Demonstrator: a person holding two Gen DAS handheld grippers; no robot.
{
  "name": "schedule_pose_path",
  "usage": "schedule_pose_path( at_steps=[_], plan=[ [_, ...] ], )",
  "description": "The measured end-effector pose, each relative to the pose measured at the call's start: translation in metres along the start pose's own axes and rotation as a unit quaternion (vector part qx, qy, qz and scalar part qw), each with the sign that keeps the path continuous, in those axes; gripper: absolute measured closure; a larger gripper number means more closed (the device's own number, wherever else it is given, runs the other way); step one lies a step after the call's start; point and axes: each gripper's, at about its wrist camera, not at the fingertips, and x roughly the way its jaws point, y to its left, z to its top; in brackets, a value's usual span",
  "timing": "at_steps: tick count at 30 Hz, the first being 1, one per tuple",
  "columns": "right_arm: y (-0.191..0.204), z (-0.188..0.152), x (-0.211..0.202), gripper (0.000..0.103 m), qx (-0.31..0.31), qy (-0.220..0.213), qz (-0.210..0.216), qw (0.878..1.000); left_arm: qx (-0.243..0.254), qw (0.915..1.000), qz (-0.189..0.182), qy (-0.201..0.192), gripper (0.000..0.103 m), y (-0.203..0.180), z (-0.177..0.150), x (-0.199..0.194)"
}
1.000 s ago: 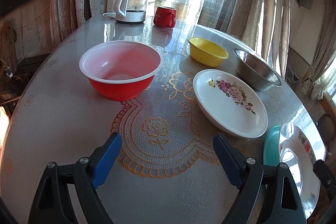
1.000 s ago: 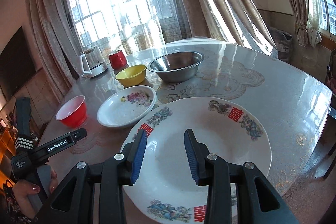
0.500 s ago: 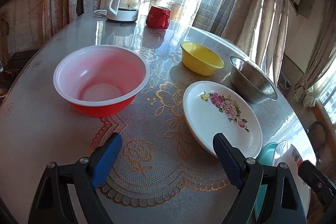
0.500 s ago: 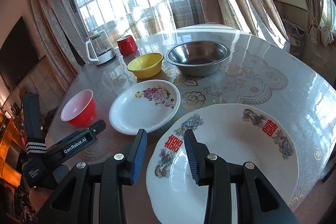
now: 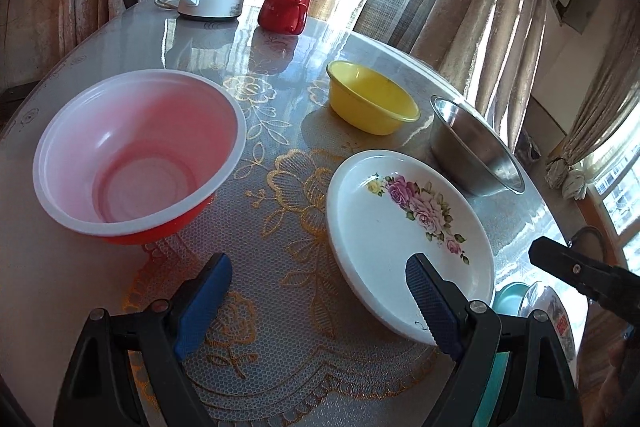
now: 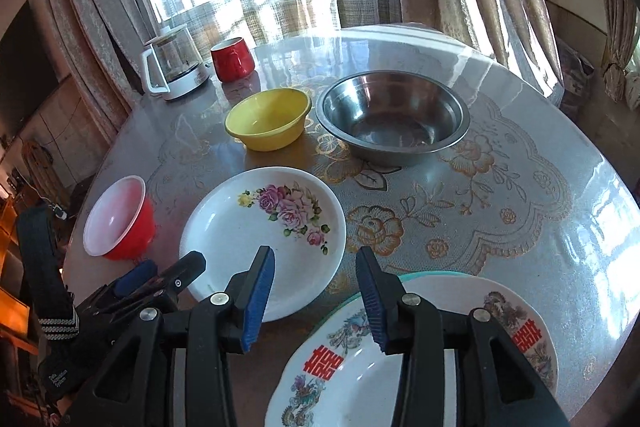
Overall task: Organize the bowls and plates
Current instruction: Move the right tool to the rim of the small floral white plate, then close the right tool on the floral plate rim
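My left gripper (image 5: 316, 293) is open over the lace mat, with nothing between its blue pads. A red bowl (image 5: 136, 155) with a white inside sits ahead on its left, and a white floral plate (image 5: 404, 227) on its right, under the right pad. My right gripper (image 6: 316, 287) has its jaws opening, with nothing between them. It hangs between the floral plate (image 6: 264, 235) and a decorated plate (image 6: 400, 367) with red characters, which lies on a teal plate (image 6: 432, 274). Farther back stand a yellow bowl (image 6: 268, 119) and a steel bowl (image 6: 392, 115).
A glass kettle (image 6: 172, 67) and a red mug (image 6: 232, 59) stand at the table's far edge by the curtained window. The left gripper (image 6: 168, 269) shows low on the left in the right wrist view. The round table (image 6: 540, 167) is bare on the right.
The right gripper has swung left off the decorated plate toward the floral plate, and its jaws stand wider. The left gripper has moved forward, closer to the red bowl and the floral plate.
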Motion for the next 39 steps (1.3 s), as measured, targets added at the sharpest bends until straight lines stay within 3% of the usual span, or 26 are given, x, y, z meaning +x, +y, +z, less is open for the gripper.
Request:
schedule_pose_path(
  at_steps=[10, 23, 31, 32, 36, 39],
  plan=[
    [-0.012, 0.027, 0.049, 0.060, 0.020, 0.063, -0.006, 0.998, 0.018, 0.9998, 0.008, -0.001, 0.014, -0.001, 0.001, 0.002],
    [-0.016, 0.025, 0.077, 0.060, 0.028, 0.089, 0.007, 0.996, 0.015, 0.9998, 0.012, -0.009, 0.017, 0.002, 0.002, 0.002],
    [-0.006, 0.024, 0.086, 0.069, 0.017, 0.089, 0.008, 0.996, 0.021, 0.9998, -0.002, -0.005, 0.037, 0.000, 0.002, 0.004],
    [-0.003, 0.024, 0.087, 0.073, 0.010, 0.089, 0.002, 0.996, 0.021, 0.9998, -0.003, -0.004, 0.041, 0.000, 0.002, 0.004],
    [0.004, 0.021, 0.086, 0.074, 0.006, 0.086, -0.008, 0.996, 0.027, 0.9996, -0.003, 0.001, 0.061, -0.001, 0.002, 0.004],
    [0.005, 0.019, 0.085, 0.075, 0.004, 0.086, -0.004, 0.996, 0.043, 0.9990, -0.008, 0.008, 0.063, -0.006, 0.000, 0.005]
  ],
)
